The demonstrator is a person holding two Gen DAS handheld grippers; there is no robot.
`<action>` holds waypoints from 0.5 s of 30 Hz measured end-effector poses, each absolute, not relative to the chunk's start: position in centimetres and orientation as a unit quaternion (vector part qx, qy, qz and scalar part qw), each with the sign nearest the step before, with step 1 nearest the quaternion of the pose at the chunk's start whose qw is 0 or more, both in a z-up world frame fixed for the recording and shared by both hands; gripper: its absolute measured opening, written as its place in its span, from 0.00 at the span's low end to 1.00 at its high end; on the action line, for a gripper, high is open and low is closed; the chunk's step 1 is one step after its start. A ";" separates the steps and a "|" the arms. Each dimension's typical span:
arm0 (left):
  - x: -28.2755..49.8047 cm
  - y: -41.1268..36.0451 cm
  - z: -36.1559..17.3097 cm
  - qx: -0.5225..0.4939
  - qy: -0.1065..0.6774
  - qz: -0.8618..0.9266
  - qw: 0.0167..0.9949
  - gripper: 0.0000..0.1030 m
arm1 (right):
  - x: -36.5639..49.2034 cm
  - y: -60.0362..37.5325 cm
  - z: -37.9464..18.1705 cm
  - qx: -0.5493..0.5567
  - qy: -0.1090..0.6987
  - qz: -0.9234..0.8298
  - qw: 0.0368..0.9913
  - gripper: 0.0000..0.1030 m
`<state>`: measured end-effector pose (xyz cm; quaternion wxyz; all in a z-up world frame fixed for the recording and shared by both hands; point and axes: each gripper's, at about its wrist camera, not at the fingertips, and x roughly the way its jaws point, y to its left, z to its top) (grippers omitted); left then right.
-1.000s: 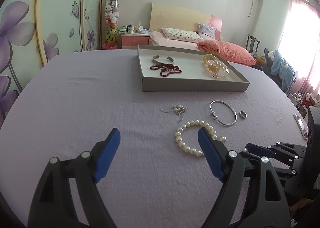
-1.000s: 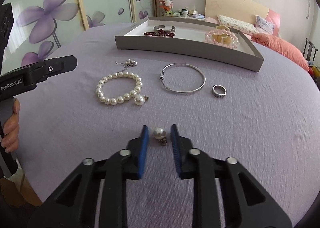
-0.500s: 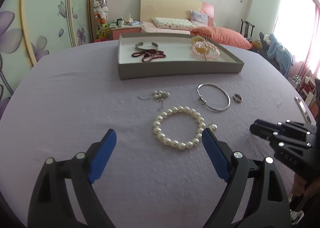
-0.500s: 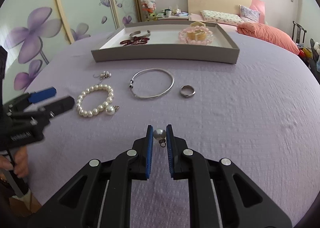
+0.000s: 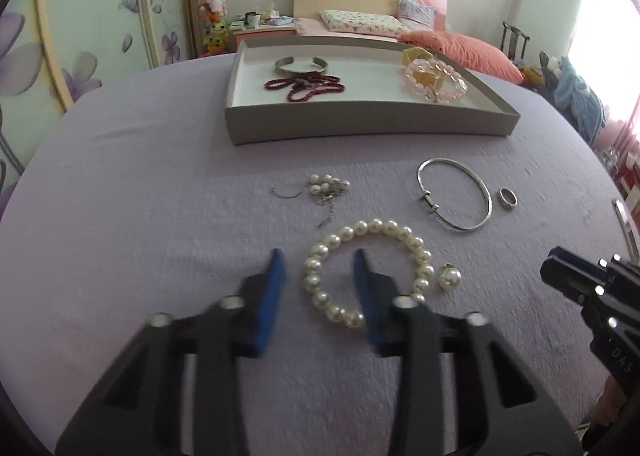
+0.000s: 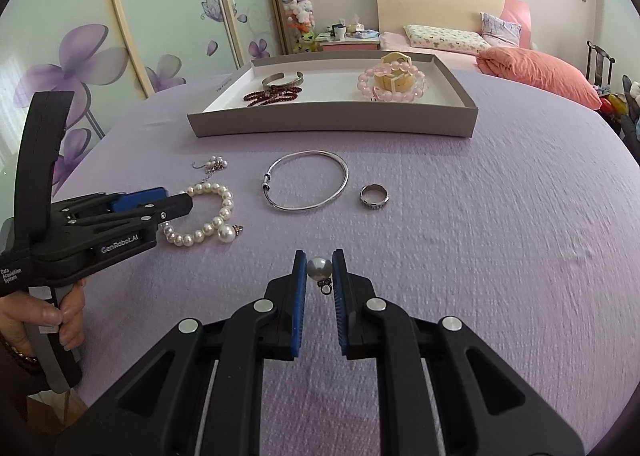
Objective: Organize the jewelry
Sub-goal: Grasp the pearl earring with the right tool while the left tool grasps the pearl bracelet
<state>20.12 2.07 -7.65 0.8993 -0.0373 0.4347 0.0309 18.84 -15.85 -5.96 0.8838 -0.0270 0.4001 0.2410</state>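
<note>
The left gripper (image 5: 320, 270), jaws just narrowed, straddles the white pearl-bead bracelet (image 5: 368, 270) unpinched; beads may roll free. Right gripper (image 6: 319, 270) clamps a pearl pendant (image 6: 319, 268).

Bright, even daylight. Window (image 5: 608, 56) far right of the jaws is blown out pink-white. Soft, faint shadows on the worktop (image 5: 160, 216). Left view: jaws smeared by motion blur, background slightly soft. Right view sharp. Heavy fisheye bend, black vignette in all corners.
</note>
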 end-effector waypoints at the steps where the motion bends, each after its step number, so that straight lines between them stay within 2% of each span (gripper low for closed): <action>1: 20.0 1.8 -7.7 -0.027 0.435 0.034 0.899 0.23 | 18.9 -15.9 -5.9 -0.026 0.400 0.241 0.884 0.13; 3: 19.8 1.2 -7.7 -0.013 0.436 0.031 0.899 0.15 | 19.0 -15.9 -5.8 -0.023 0.401 0.241 0.884 0.13; 6: 19.6 0.8 -7.7 -0.001 0.437 0.030 0.899 0.10 | 19.1 -16.0 -5.7 -0.020 0.400 0.240 0.884 0.13; 15: 18.6 2.5 -6.5 -0.029 0.425 0.019 0.904 0.09 | 19.2 -17.0 -4.1 -0.014 0.381 0.238 0.893 0.13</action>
